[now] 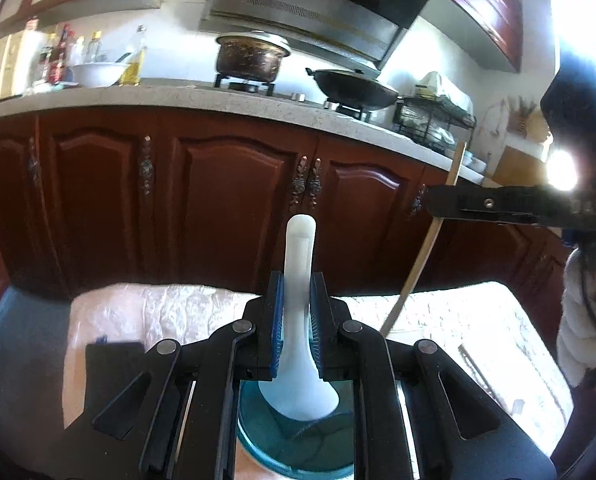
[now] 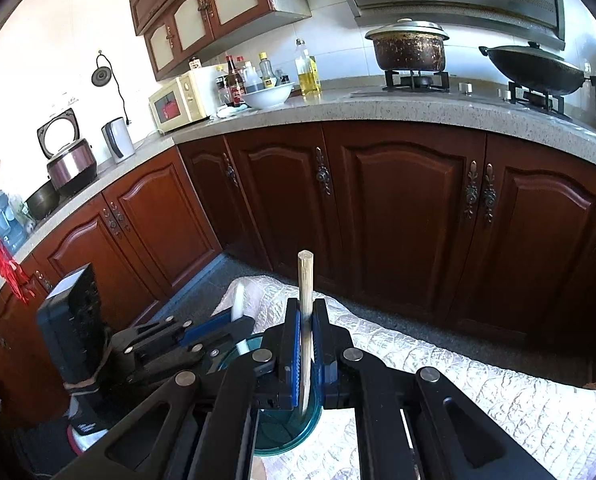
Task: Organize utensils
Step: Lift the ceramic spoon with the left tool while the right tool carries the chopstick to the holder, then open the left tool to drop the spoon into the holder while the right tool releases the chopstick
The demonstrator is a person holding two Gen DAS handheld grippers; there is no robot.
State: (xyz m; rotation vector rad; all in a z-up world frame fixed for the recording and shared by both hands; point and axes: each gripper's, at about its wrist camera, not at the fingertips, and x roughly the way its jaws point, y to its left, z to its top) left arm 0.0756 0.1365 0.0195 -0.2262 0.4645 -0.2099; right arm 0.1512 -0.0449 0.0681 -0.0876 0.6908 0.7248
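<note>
My left gripper is shut on a white ceramic spoon, handle pointing up, its bowl end over the blue translucent cup below. My right gripper is shut on a wooden chopstick, held upright with its lower end inside the same blue cup. The right gripper with the chopstick shows at the right of the left wrist view. The left gripper with the spoon shows at the left of the right wrist view.
The cup stands on a table with a white quilted cloth. Dark red lower cabinets face it across a grey floor strip. The counter carries a pot, a wok, a bowl, bottles and a microwave.
</note>
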